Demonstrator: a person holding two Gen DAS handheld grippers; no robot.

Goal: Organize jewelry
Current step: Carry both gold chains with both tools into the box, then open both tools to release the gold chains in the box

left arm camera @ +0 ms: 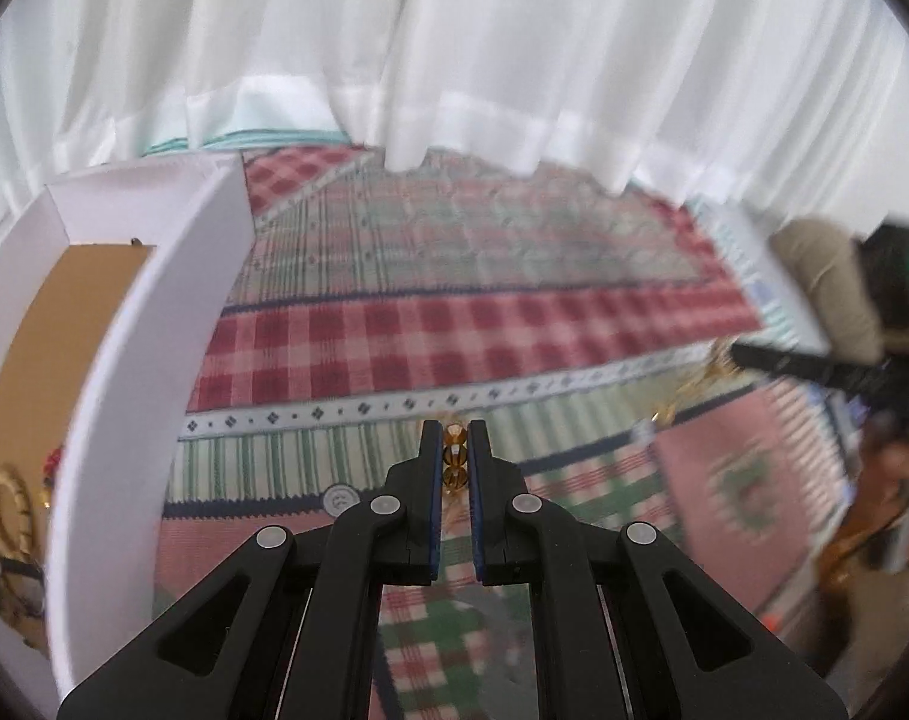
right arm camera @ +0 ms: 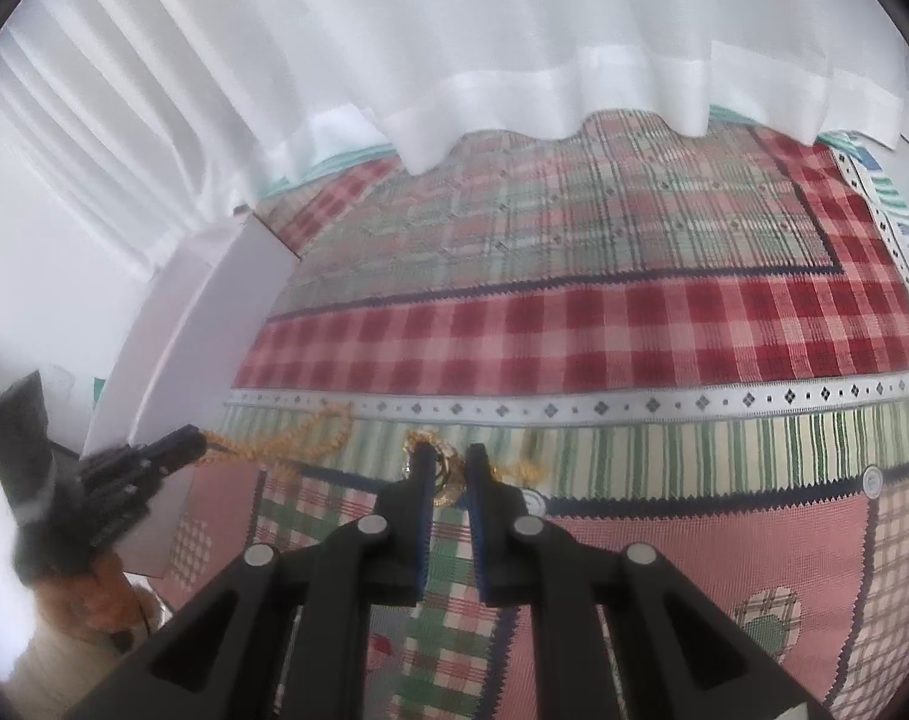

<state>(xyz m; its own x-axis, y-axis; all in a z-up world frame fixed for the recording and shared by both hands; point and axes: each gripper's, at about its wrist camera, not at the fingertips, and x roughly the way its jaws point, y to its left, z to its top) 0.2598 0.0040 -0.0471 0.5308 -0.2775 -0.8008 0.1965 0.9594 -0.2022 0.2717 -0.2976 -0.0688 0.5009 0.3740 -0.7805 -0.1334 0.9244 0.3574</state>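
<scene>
Above the patchwork cloth (right arm camera: 634, 324), amber beads (left arm camera: 455, 459) are pinched by the left claw (left arm camera: 455, 444); a gold chain (right arm camera: 286, 441) is pinched by the right claw (right arm camera: 451, 468)

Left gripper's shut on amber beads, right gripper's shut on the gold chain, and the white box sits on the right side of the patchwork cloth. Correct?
Not quite. The white box sits on the left side of the patchwork cloth, as the left wrist view shows. The rest holds: left gripper shut on amber beads, right gripper shut on the gold chain.
</scene>
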